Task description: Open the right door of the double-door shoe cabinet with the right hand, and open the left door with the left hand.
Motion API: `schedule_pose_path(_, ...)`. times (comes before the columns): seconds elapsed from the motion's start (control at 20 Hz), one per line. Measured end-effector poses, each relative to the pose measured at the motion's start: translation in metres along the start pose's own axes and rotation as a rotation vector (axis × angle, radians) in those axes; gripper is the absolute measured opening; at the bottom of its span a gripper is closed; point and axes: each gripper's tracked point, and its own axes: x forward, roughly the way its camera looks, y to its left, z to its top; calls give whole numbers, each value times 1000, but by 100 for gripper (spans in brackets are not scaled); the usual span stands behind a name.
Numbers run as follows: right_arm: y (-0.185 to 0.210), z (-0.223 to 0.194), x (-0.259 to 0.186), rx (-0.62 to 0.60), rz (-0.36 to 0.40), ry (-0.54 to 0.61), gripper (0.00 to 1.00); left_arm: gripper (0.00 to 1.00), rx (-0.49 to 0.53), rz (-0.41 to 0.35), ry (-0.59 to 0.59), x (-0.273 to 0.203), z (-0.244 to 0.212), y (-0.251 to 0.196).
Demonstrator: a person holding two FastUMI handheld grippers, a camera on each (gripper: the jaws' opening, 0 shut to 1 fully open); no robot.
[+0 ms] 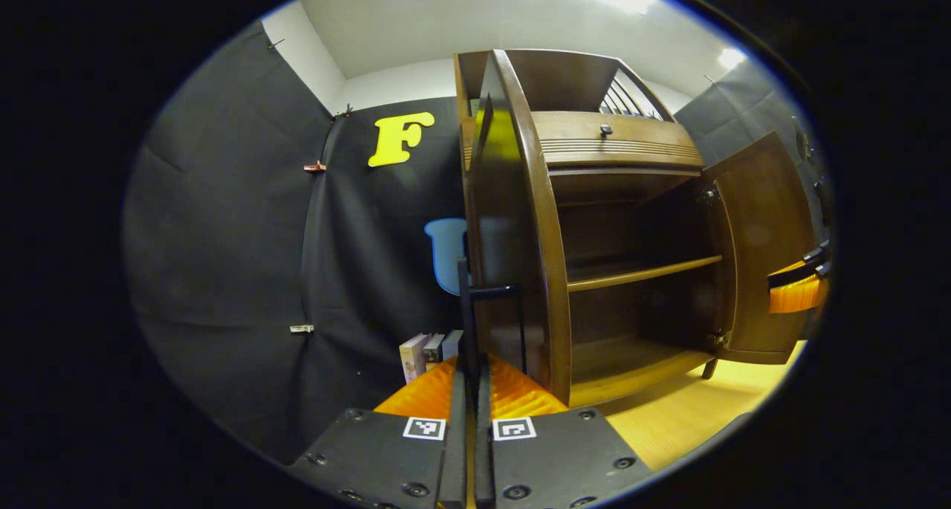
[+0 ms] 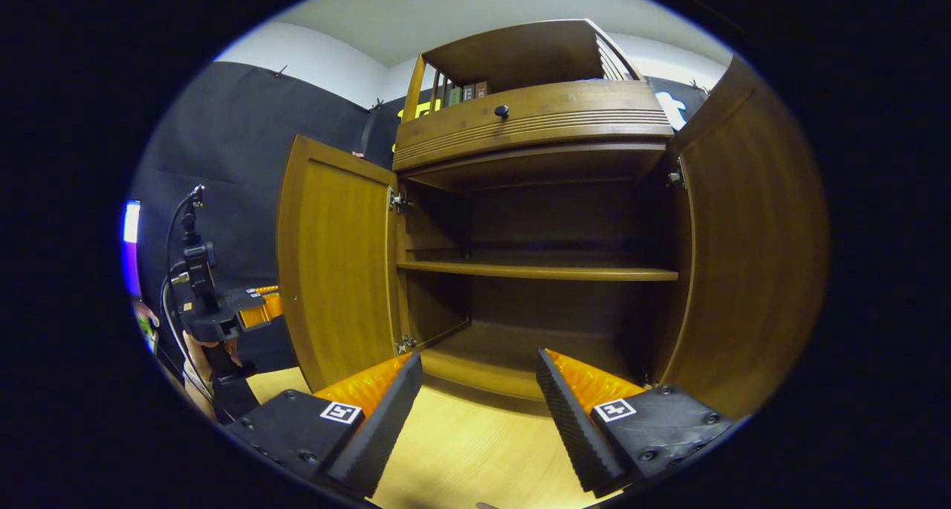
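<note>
Item, my left gripper (image 1: pixel 471 390): the two fingers stand almost together, a thin dark handle (image 1: pixel 493 292) caught between them, the bar standing proud of the left door (image 1: pixel 513 227); both pads seem to press on it, though the contact itself sits low and partly hidden. Item, my right gripper (image 2: pixel 479 394): fingers spread wide, nothing between them, aimed into the cabinet's open mouth above the pale wooden floor (image 2: pixel 461 449). Item, left door: swung well out on its hinges, seen nearly edge-on from the left gripper view and as a broad inner panel (image 2: pixel 334 264) from the right gripper view, where my left gripper (image 2: pixel 223 312) and the hand (image 2: pixel 197 360) that carries it sit just beyond its outer face. Item, right door (image 2: pixel 750 256): wide open too, its inner panel close beside my right fingers; it shows as well at the far side of the left gripper view (image 1: pixel 765 249). Item, shoe cabinet (image 2: pixel 535 115): one middle shelf (image 2: pixel 542 273) and a bottom board, both bare, a drawer with a small knob (image 2: pixel 501 111) above (some books or boxes stand on the top tier). Step judged: the last stretch of the left door's opening, the right door's share done. Next move calls for parting the left fingers off the handle and drawing back straight, so the door isn't dragged shut
</note>
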Motion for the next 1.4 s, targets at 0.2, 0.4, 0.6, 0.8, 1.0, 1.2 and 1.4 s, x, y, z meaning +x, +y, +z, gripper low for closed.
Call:
schedule_pose_path(0.2,-2,-2,3,-17,-2,3,98,8,-13,46,57,-14,-7,18)
schedule_pose_path(0.4,-6,-8,8,-10,-11,22,98,8,44,83,37,-32,11,26)
schedule_pose_path(0.6,-8,-9,8,-7,-15,24,96,8,76,53,27,-38,26,12)
schedule_pose_path(0.8,-13,-2,8,-31,-35,28,98,7,-8,48,-2,-42,43,10)
schedule_pose_path(1.0,-17,12,1,-87,-75,10,97,5,-61,86,-20,-44,62,9)
schedule_pose_path(1.2,-17,20,-4,-129,-94,-6,97,8,-70,-42,-60,-59,80,-36)
schedule_pose_path(1.4,-12,22,-9,-122,-92,-1,97,10,-60,-152,-67,-54,83,-79)
